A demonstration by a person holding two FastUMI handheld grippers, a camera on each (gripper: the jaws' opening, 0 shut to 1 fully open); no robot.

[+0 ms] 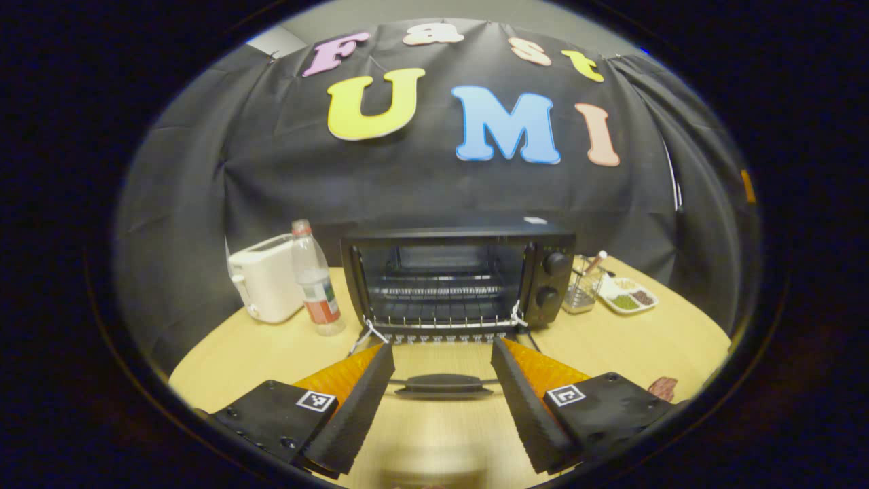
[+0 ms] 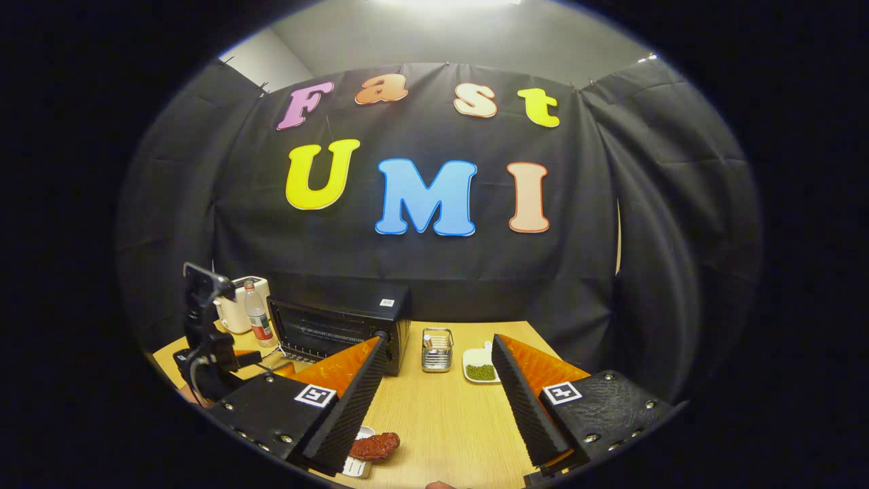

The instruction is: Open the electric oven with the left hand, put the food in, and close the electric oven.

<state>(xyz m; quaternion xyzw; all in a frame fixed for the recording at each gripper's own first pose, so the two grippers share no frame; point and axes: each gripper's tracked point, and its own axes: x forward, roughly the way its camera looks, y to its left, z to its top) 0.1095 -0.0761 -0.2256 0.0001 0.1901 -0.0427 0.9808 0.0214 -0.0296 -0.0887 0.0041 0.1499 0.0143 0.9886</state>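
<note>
1. The electric oven (image 1: 461, 278) is sitting at the back of the worktop (image 1: 611, 339) against the black cloth wall, and I am facing it with its door (image 1: 445, 384) lying folded down flat toward me, the handle lying between my left fingers.
2. I am counting two round knobs (image 1: 555, 263) on its right panel, one above the other, and wire racks inside. A small pale sticker on its top is too small to read.
3. The food, one reddish-brown piece (image 2: 375, 445), is lying on a small tray (image 2: 354, 466) on the worktop just beside my right gripper's (image 2: 434, 394) left finger.
4. My left gripper (image 1: 441, 380) is hovering with its fingers spread wide, gripping nothing.
5. My right gripper is likewise hanging with its fingers wide apart, gripping nothing, well to the right of the oven.
6. Each gripper is carrying two square coded markers, one per finger.
7. Left of the oven are standing one bottle (image 1: 316, 282) with a red label, unreadable, and one white toaster (image 1: 266, 278).
8. Right of the oven are sitting one wire basket (image 1: 584, 288) and one divided dish (image 1: 628, 295) holding green beans.
</note>
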